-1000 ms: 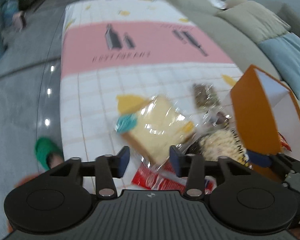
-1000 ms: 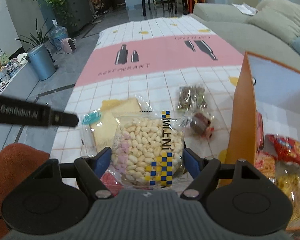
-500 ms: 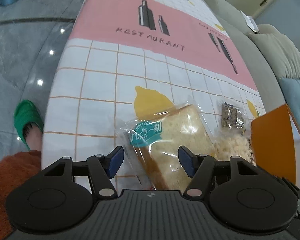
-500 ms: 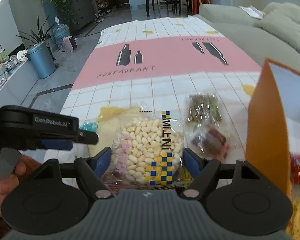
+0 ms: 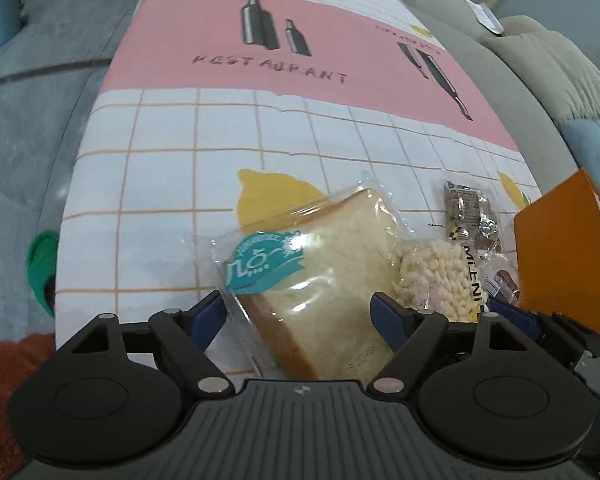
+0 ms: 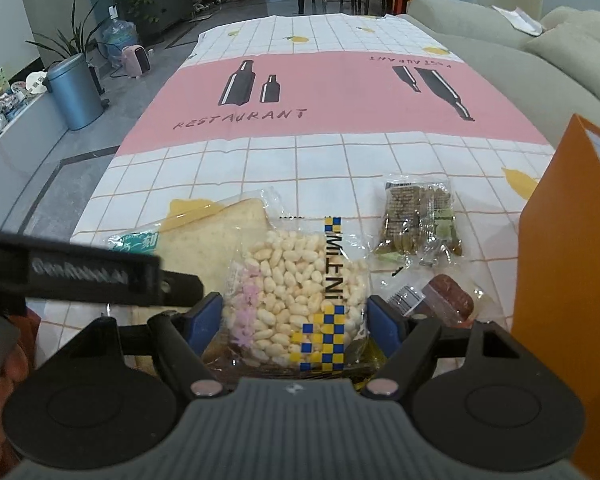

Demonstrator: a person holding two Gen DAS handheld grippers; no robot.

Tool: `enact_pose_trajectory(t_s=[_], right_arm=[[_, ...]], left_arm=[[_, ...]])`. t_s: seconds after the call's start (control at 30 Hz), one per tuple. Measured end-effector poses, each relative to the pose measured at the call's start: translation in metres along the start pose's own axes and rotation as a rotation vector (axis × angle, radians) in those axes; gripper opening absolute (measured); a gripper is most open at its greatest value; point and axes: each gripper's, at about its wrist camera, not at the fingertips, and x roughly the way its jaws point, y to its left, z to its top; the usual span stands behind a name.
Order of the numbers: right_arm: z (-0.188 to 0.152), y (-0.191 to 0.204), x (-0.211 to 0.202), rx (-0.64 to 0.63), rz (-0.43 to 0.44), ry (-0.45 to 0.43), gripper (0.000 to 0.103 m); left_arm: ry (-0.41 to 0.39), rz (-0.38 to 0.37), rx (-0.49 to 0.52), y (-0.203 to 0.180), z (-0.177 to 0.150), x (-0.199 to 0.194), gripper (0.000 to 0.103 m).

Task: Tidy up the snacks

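Clear-wrapped bread slice [image 5: 324,264] lying on tablecloth [image 5: 160,184], straddled by left gripper [image 5: 300,312], jaws opening, no contact. Right gripper [image 6: 294,314] flanking puffed-snack bag [image 6: 296,292], contact unclear, likely ungripped. Next: close, carry to orange box [image 6: 560,264].
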Motion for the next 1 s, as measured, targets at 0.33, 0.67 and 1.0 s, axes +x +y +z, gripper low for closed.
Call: enact_pose_trajectory(t_s=[0.33,0.67,1.0], right_arm=[[-0.002,-0.011,0.008,0.078,0.04,0.043,0.075],[0.001,-0.014,0.001,0.096,0.029,0.046,0.074],[0.003,-0.008,-0.034,0.05,-0.009,-0.005,0.074]], left_arm=[[-0.005,-0.102,-0.106,0.018,0.006,-0.001,0.062],[-0.077,-0.079,-0.129,0.013,0.006,-0.027,0.021],[-0.199,-0.013,0.106,-0.042,0.008,-0.069,0.016]])
